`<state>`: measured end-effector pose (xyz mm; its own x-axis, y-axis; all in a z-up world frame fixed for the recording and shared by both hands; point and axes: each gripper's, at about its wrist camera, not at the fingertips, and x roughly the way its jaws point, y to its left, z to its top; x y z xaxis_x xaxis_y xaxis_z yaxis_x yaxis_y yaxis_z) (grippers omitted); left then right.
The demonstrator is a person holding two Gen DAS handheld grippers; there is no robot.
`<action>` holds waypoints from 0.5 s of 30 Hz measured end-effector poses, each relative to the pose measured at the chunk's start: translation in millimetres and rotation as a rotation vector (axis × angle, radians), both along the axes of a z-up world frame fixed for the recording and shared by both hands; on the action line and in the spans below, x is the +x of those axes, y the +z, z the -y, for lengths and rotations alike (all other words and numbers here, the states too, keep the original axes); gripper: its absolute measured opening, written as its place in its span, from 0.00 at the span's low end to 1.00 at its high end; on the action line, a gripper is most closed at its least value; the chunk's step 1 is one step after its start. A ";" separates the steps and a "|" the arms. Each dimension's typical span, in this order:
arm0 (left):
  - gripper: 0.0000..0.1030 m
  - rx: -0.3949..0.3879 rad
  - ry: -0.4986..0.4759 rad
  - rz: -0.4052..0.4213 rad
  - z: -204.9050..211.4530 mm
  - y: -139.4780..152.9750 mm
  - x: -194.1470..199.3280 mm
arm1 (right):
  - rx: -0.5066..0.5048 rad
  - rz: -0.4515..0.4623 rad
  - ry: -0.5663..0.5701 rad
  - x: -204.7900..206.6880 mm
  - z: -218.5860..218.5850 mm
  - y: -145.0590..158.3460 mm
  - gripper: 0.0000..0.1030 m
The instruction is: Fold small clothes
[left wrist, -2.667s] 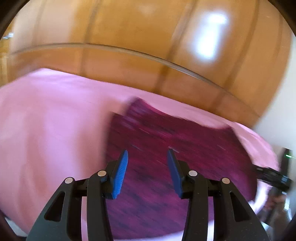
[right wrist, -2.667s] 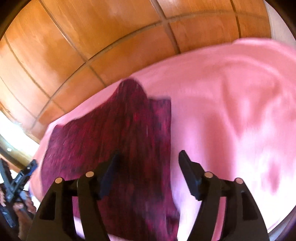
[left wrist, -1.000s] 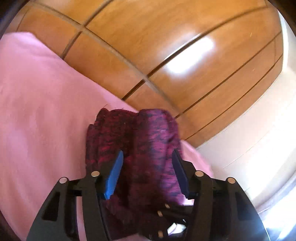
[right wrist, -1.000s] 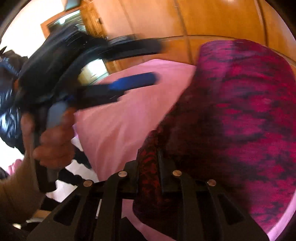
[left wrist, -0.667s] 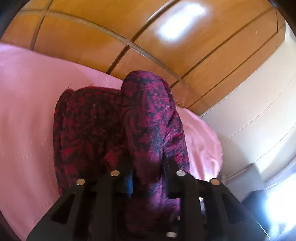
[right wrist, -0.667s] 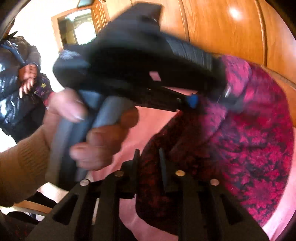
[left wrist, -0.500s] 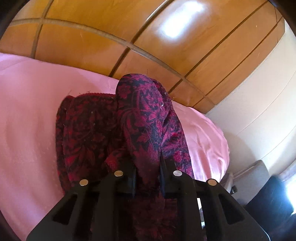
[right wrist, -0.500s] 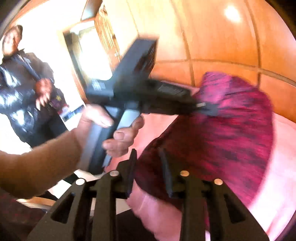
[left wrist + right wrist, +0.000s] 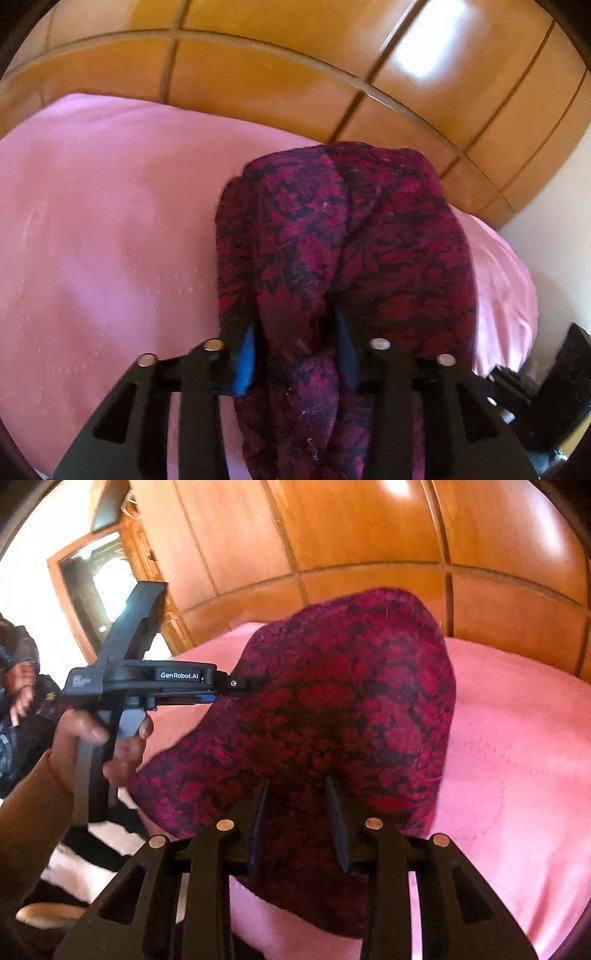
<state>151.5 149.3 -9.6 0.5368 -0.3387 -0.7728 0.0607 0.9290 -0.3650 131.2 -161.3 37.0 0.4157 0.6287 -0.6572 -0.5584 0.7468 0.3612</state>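
Observation:
A dark red and black patterned garment (image 9: 343, 236) is lifted in a hump over the pink bedcover (image 9: 110, 229). My left gripper (image 9: 295, 350) is shut on a bunched edge of it, which hangs down between the fingers. In the right wrist view the same garment (image 9: 332, 709) arches up, and my right gripper (image 9: 297, 827) is shut on its near edge. The left gripper (image 9: 236, 686) also shows there, held in a hand and pinching the cloth's left side.
A wooden panelled headboard (image 9: 295, 74) runs behind the bed. A person in a dark jacket (image 9: 18, 709) stands at the left by a wooden door frame (image 9: 81, 590). Dark objects (image 9: 546, 398) sit off the bed's right edge.
Both grippers went from open above the flat garment to shut on its edges. They have lifted it into a hump and carried it over the bed.

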 end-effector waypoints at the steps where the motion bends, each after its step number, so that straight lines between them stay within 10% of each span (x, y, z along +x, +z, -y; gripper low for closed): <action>1: 0.38 -0.021 0.015 -0.005 -1.0 0.6 0.0 | -0.031 0.013 -0.004 -0.8 -2.0 3.4 0.30; 7: 0.38 0.085 0.018 0.061 4.0 11.9 -16.3 | 0.065 -0.012 0.064 -1.0 7.4 58.6 0.31; 15: 0.38 0.152 0.008 0.106 10.9 14.0 -22.3 | 0.017 -0.135 -0.092 116.2 -16.6 70.2 0.31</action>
